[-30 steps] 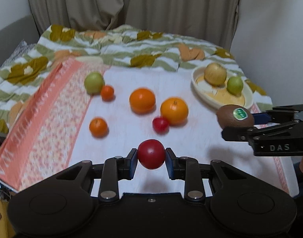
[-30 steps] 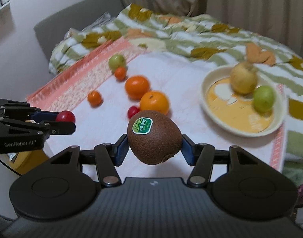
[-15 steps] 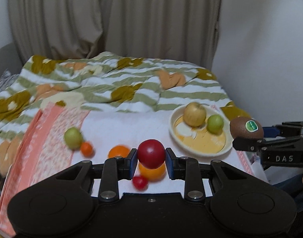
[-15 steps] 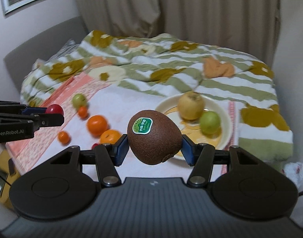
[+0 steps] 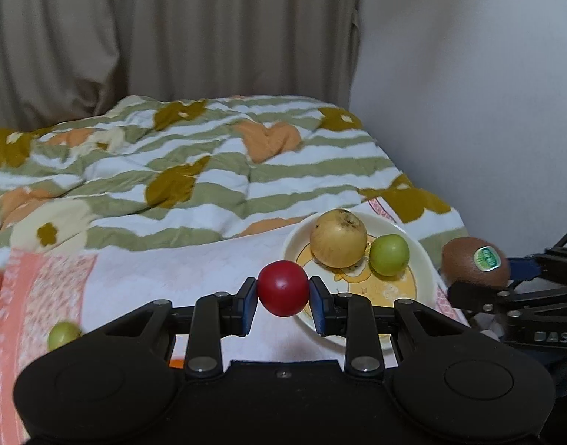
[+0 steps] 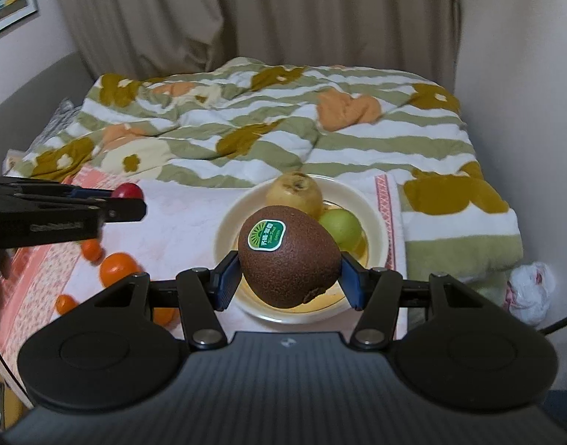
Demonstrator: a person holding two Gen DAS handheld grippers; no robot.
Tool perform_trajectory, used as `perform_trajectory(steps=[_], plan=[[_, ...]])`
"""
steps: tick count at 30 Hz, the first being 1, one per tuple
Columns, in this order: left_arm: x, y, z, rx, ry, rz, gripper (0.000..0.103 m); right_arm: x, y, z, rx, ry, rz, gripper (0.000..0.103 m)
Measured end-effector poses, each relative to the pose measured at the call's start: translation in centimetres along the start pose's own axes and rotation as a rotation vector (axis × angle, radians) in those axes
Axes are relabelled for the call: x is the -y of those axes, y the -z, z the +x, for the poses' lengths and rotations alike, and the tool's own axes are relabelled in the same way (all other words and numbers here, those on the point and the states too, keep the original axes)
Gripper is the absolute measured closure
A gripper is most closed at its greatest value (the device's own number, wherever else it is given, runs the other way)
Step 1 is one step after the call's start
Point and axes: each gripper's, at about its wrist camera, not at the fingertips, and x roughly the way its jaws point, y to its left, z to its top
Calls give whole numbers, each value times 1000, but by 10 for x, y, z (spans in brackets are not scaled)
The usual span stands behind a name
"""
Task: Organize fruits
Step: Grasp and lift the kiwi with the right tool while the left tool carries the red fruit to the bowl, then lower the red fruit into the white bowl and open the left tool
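Observation:
My left gripper [image 5: 282, 301] is shut on a small red fruit [image 5: 282, 287], held in the air just left of a cream plate [image 5: 420, 256]. The plate holds a yellow pear [image 5: 338, 238] and a small green fruit [image 5: 389, 254]. My right gripper [image 6: 289, 283] is shut on a brown kiwi [image 6: 289, 259] with a green sticker, held above the plate's near part [image 6: 228, 237]. The kiwi also shows at the right of the left wrist view [image 5: 475, 263]. The red fruit shows at the left of the right wrist view [image 6: 127, 191].
Oranges [image 6: 116, 267] and small tangerines [image 6: 90, 250] lie on the white and pink cloth [image 6: 183, 218] left of the plate. A green fruit [image 5: 63, 334] lies at the cloth's left. A striped quilt [image 5: 209, 170] lies behind, a wall to the right.
Both grippers have risen and moved right toward the plate with their fruits. The plate now lies right in front of both; the loose oranges have slid low and left in view.

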Motion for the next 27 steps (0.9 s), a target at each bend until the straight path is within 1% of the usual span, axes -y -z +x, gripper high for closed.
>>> perform_trajectory(steps=[5, 12, 22, 26, 27], plan=[[0, -11, 43, -42, 36, 79, 70, 8, -2, 15, -11, 36, 63, 31], [7, -14, 92, -95, 99, 183, 70, 18, 2, 31, -32, 86, 138, 31], [21, -10, 138, -166, 153, 288, 70, 33, 10, 47, -60, 143, 205, 31], [24, -7, 146, -182, 164, 306, 68, 35, 13, 47, -64, 158, 226, 31], [24, -8, 146, -180, 165, 306, 61, 35, 13, 47, -62, 161, 231, 31]])
